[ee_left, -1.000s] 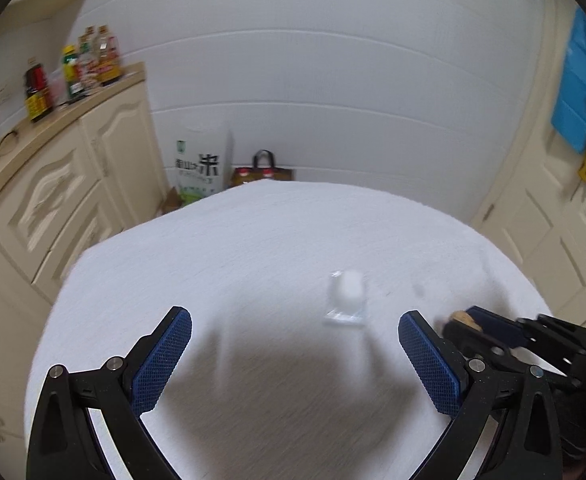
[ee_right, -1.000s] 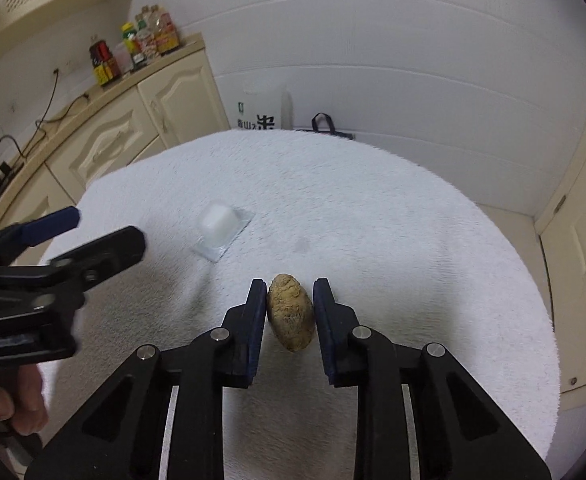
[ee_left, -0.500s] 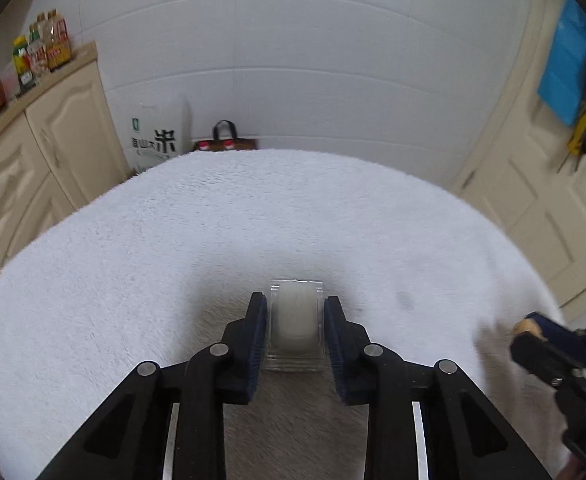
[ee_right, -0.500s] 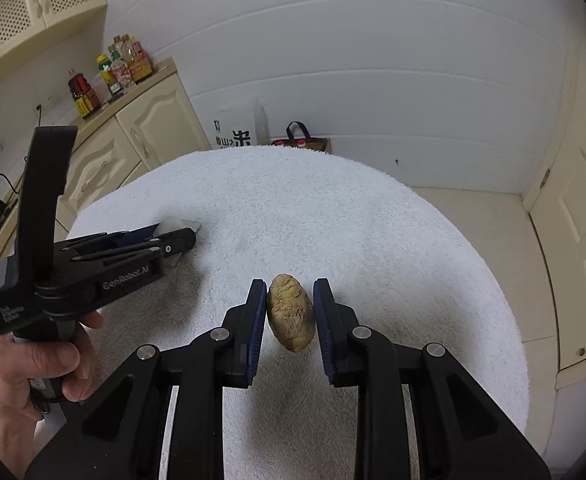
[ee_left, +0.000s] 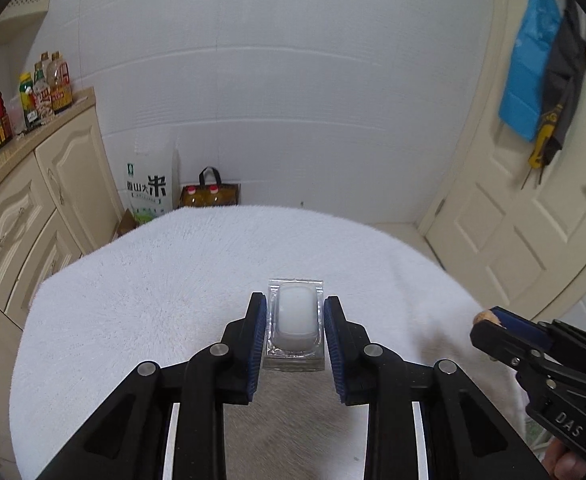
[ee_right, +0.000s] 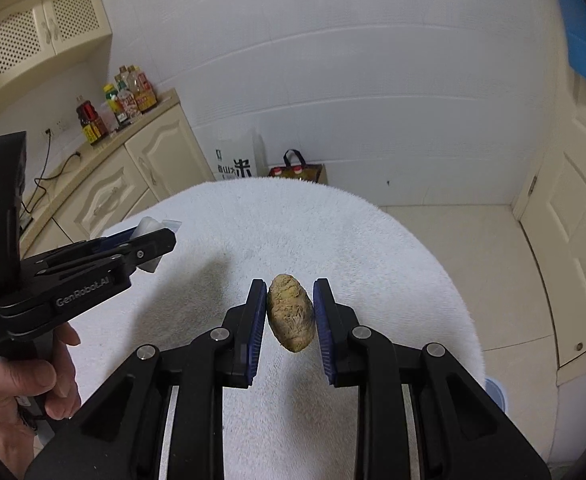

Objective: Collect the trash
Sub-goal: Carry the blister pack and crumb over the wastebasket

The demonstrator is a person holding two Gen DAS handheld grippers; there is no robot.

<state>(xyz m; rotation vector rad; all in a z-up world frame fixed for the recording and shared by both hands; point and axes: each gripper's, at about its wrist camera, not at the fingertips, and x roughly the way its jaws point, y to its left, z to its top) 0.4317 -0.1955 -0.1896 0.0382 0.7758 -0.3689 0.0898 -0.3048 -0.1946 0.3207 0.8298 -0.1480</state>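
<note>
Item 1: clear plastic blister pack (ee_left: 295,320) with a white domed insert, lower centre of the left wrist view. Long axis runs away from the camera, parallel to the fingers. The left gripper (ee_left: 295,322) is clenched on its two long sides, blue pads touching the clear shell. In the right wrist view, only the pack's white tip (ee_right: 149,226) shows past the left gripper (ee_right: 155,240) at middle left.

Item 2: brown, rough-skinned oval lump (ee_right: 291,312), lower centre of the right wrist view. Long axis near upright in frame, tilted slightly, lower end toward the right. The right gripper (ee_right: 289,314) grasps it at mid-length, held above the cloth. In the left wrist view its tan tip (ee_left: 485,316) peeks from the right gripper (ee_left: 493,318) at lower right.

Item 3: counter (ee_left: 153,280), round, covered in white towelling, below both grippers.

Item 4: rice sack (ee_left: 147,192) on the floor against the white wall, upper left of centre.
</note>
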